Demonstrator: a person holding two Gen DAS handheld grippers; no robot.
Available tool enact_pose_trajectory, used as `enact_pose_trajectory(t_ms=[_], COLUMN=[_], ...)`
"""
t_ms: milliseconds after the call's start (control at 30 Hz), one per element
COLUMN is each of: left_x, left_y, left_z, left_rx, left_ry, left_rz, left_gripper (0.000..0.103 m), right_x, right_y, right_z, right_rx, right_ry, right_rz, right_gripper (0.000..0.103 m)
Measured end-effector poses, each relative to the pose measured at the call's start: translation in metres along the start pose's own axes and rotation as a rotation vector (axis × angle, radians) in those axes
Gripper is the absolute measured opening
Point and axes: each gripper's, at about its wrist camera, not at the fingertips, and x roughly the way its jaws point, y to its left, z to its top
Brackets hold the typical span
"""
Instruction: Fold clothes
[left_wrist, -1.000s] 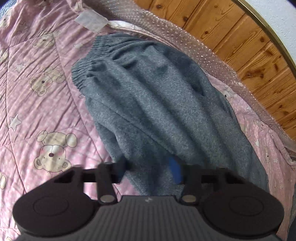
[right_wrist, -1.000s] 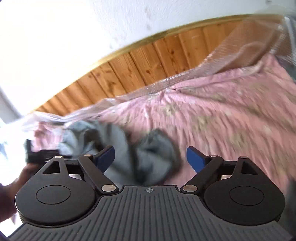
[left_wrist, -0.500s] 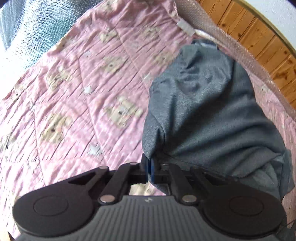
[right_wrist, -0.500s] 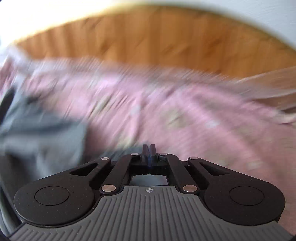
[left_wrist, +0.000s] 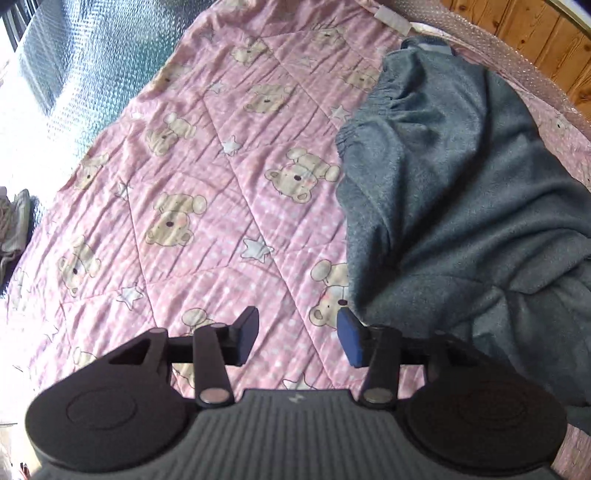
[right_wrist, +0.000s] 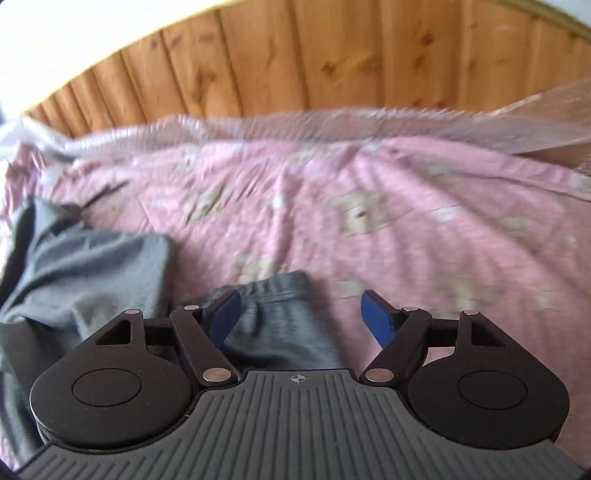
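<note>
Left wrist: fuzzy grey fleece trousers, gathered elastic waist, on quilted pink bedspread; both tools just spread, released.

- Grey trousers: lower part runs off the right edge of left wrist view and under the gripper body; leg ends not seen.
- Right wrist view: whole pic motion-blurred; bear prints on pink quilt smeared, can't make out detail.
- Trousers there cut by left edge; near part hidden behind gripper body.
- Pale bundle left of quilt, at frame edge: too cropped to identify.
- Bubble wrap behind quilt: blurred.
</note>
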Motion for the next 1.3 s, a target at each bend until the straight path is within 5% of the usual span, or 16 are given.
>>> enact_pose_trajectory(t_ms=[33, 100, 133, 267, 400, 433, 467, 567, 600, 667, 867, 933, 1000, 1100, 1200, 1300], left_x=[-0.008, -0.024, -0.030, -0.040, -0.024, -0.015, -0.005, 0.030, 0.043, 0.067, 0.105, 0.108, 0.107, 0.110, 0.118, 0.131], left_y=[0.000, 0.001, 0.002, 0.001, -0.018, -0.027, -0.037, -0.066, -0.075, -0.096, -0.142, -0.141, -0.126, -0.104, -0.111, -0.147], left_z=[0.002, 0.006, 0.008, 0.029, 0.067, 0.079, 0.090, 0.128, 0.141, 0.162, 0.202, 0.217, 0.232, 0.244, 0.257, 0.257], left_rx=[0.008, 0.016, 0.017, 0.028, 0.132, 0.163, 0.192, 0.243, 0.263, 0.310, 0.507, 0.455, 0.300, 0.070, -0.023, 0.081], left_ry=[-0.017, -0.061, -0.078, -0.141, -0.205, -0.215, -0.226, -0.236, -0.238, -0.254, -0.284, -0.262, -0.213, -0.167, -0.157, -0.162], left_rz=[0.008, 0.012, 0.011, 0.008, -0.029, -0.035, -0.041, -0.059, -0.056, -0.052, -0.009, -0.049, -0.161, -0.321, -0.421, -0.368], left_gripper=[0.050, 0.052, 0.052, 0.054, 0.057, 0.057, 0.057, 0.057, 0.057, 0.058, 0.061, 0.061, 0.066, 0.073, 0.077, 0.079], right_x=[0.013, 0.023, 0.013, -0.077, -0.165, -0.174, -0.183, -0.174, -0.179, -0.187, -0.167, -0.158, -0.159, -0.162, -0.149, -0.130], right_y=[0.008, 0.014, 0.012, -0.019, -0.083, -0.107, -0.130, -0.169, -0.169, -0.157, -0.139, -0.153, -0.169, -0.185, -0.196, -0.203], right_z=[-0.002, -0.009, -0.010, -0.006, -0.031, -0.043, -0.054, -0.082, -0.088, -0.091, -0.082, -0.082, -0.087, -0.103, -0.112, -0.112], right_rx=[-0.012, -0.030, -0.026, 0.053, 0.225, 0.333, 0.441, 0.596, 0.640, 0.628, 0.455, 0.478, 0.595, 0.807, 0.898, 0.896], right_ry=[0.019, 0.029, 0.013, -0.150, -0.238, -0.219, -0.198, 0.002, 0.000, -0.019, -0.012, 0.017, 0.020, -0.030, -0.029, -0.017], right_rz=[0.006, -0.012, -0.015, -0.117, -0.472, -0.577, -0.679, -0.617, -0.560, -0.506, -0.529, -0.605, -0.661, -0.587, -0.529, -0.497], right_gripper=[0.067, 0.033, 0.000, 0.000, 0.000, 0.003, 0.025, 0.033, 0.033, 0.057, 0.090, 0.089, 0.087, 0.085, 0.076, 0.038])
